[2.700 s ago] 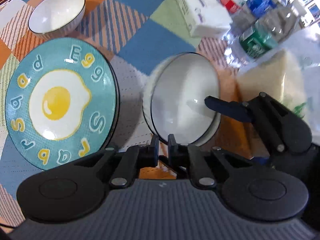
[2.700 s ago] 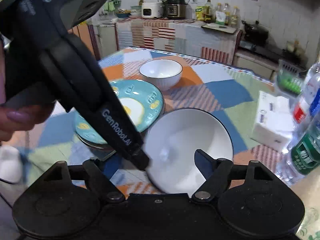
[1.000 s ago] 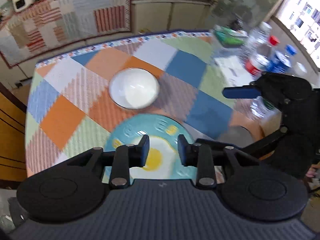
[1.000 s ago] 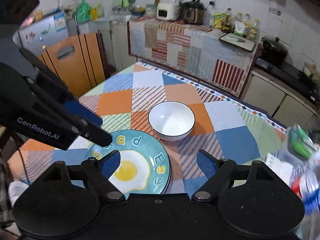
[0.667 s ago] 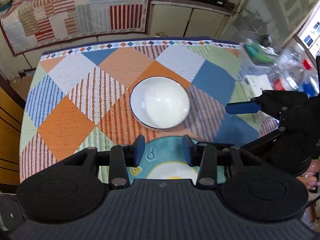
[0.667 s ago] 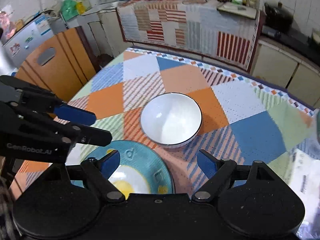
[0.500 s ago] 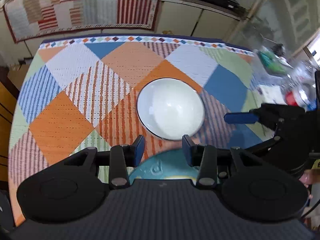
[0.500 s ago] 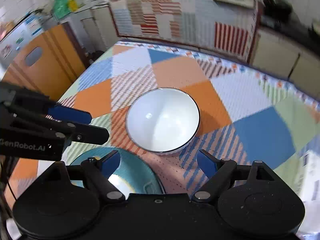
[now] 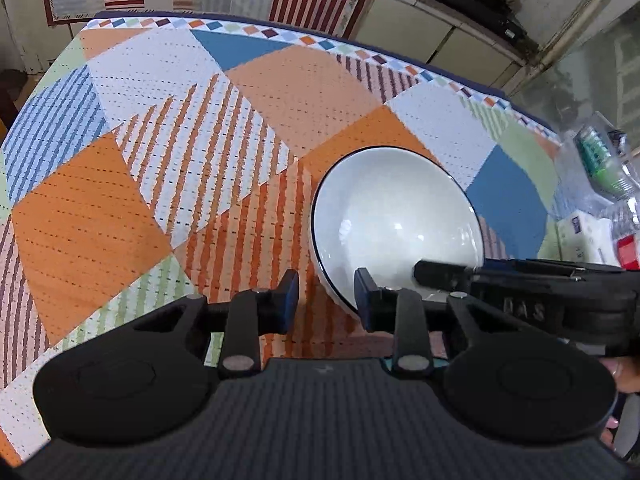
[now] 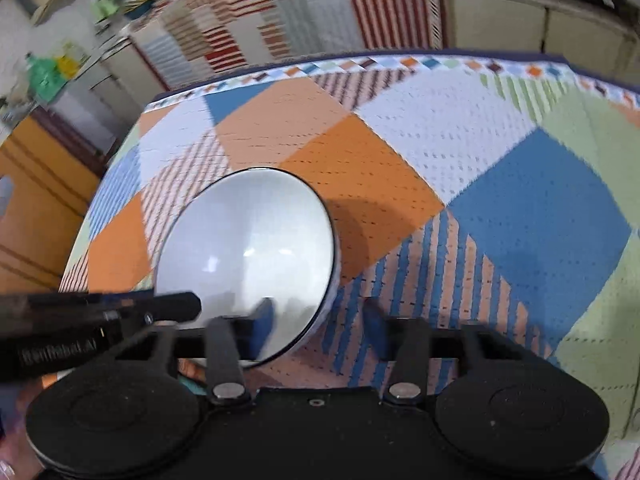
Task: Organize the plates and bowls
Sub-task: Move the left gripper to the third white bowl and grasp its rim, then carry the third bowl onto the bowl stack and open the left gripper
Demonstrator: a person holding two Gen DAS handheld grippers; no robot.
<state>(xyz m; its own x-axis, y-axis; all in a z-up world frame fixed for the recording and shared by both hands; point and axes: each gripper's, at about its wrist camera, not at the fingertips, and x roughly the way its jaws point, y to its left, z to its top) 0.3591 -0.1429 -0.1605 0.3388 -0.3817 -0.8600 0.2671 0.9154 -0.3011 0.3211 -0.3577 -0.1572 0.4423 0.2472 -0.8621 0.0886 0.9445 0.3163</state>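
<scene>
One white ceramic bowl with a thin dark rim sits upright on the patchwork tablecloth of orange, blue, white and green diamonds, nothing inside it — right of centre in the left wrist view, left of centre in the right wrist view. Left gripper low in its frame, jaws moderately apart with nothing between them; its right finger overlaps the bowl's near rim, contact unclear. Right gripper has jaws wide apart, blurred; its left finger lies over the bowl's near edge, the other over the cloth beside it, whether it touches cannot be told. Each view shows the other gripper entering from the side. Only the left wrist view shows the right-edge clutter — a white tissue pack, a red-capped item and a green packet in clear plastic, one each. Only the right wrist view shows an orange wooden door at left.
</scene>
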